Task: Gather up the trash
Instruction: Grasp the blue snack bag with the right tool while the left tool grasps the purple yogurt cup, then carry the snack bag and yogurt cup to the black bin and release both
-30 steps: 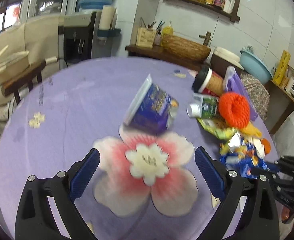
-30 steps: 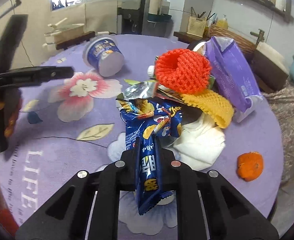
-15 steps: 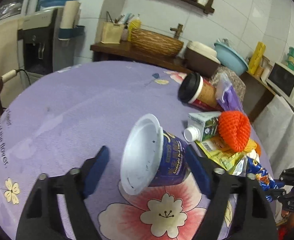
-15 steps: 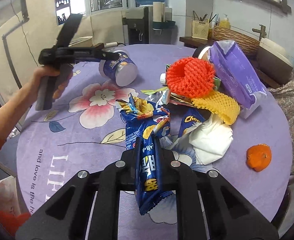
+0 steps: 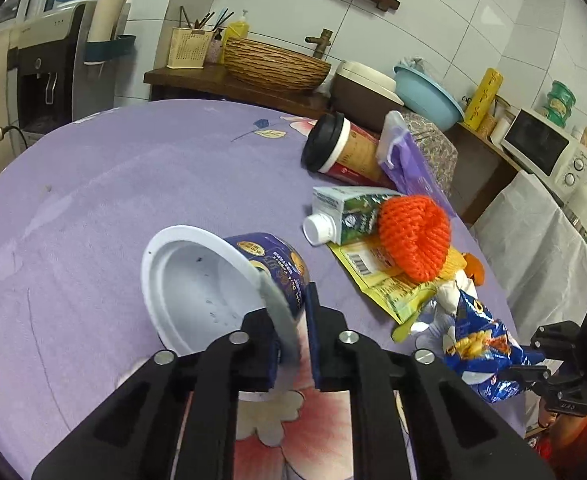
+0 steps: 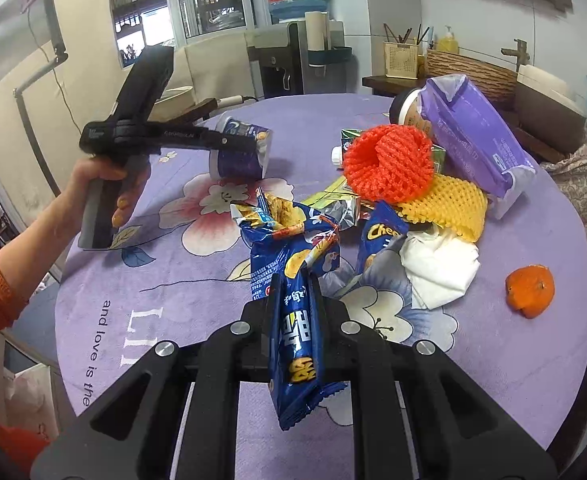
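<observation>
Two views, left wrist first.
Left wrist, my left gripper (image 5: 293,332): its jaws have just been closing and now pinch the rim and wall of the blue cup (image 5: 229,280), one pad inside the white mouth, one outside.
Left wrist, cup: tipped on its side on the purple tablecloth (image 5: 133,168), mouth turned to 9 o'clock.
Left wrist, trash pile: at 2 o'clock of the cup lie a green carton (image 5: 345,216), an orange foam net (image 5: 415,236) and a coffee cup (image 5: 345,152) on its side.
Left wrist, my right gripper (image 5: 533,376): at 4 o'clock by the frame edge, with a blue snack bag (image 5: 481,348).
Right wrist, my right gripper (image 6: 293,300): narrow, clamped on the blue snack bag (image 6: 297,332), which hangs down between the fingers.
Right wrist, my left hand (image 6: 105,184): at 10 o'clock, holding the gripper handle, its tips at the cup (image 6: 241,152).
Right wrist, table: white tissue (image 6: 441,264) at 2 o'clock, orange peel (image 6: 531,290) at 3 o'clock, purple packet (image 6: 473,136) at 1 o'clock.
</observation>
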`<action>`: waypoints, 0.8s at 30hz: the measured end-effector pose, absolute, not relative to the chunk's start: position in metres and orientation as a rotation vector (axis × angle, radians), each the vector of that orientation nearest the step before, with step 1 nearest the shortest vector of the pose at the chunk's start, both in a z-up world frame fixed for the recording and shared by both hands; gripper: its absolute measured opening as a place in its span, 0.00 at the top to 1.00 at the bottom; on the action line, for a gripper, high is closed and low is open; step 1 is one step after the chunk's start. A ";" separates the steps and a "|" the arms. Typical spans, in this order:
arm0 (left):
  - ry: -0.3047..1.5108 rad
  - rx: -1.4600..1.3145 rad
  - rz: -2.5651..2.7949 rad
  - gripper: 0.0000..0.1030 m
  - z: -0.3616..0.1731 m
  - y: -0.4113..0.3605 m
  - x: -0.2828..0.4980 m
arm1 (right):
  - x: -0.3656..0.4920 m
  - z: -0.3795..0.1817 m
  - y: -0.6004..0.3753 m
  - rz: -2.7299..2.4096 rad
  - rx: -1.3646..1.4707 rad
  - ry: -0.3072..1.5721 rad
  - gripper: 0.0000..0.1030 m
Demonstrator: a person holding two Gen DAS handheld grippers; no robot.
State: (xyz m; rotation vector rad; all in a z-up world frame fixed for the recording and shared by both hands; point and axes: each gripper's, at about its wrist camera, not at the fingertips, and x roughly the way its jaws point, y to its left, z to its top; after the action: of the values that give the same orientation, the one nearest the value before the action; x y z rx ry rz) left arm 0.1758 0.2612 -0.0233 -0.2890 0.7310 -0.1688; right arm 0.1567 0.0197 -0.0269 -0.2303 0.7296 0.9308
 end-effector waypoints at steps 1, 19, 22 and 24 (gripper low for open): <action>0.723 -0.285 -0.159 0.91 -0.023 0.257 0.172 | 0.156 -0.027 0.018 0.932 -0.224 0.730 0.87; 0.533 -0.218 -0.186 0.91 0.020 0.143 0.100 | 0.133 -0.010 -0.041 0.939 -0.026 0.652 0.87; 0.508 -0.206 -0.238 0.91 0.026 0.115 0.104 | 0.128 -0.002 -0.061 0.877 -0.025 0.599 0.87; 0.507 -0.195 -0.294 0.91 0.029 0.094 0.111 | 0.128 0.003 -0.081 0.814 -0.017 0.573 0.87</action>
State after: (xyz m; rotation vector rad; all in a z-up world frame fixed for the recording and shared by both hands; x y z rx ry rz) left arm 0.1113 0.0936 0.0288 -0.1953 0.5067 -0.2937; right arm 0.1283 -0.0810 0.0027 -0.0169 0.5729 0.8139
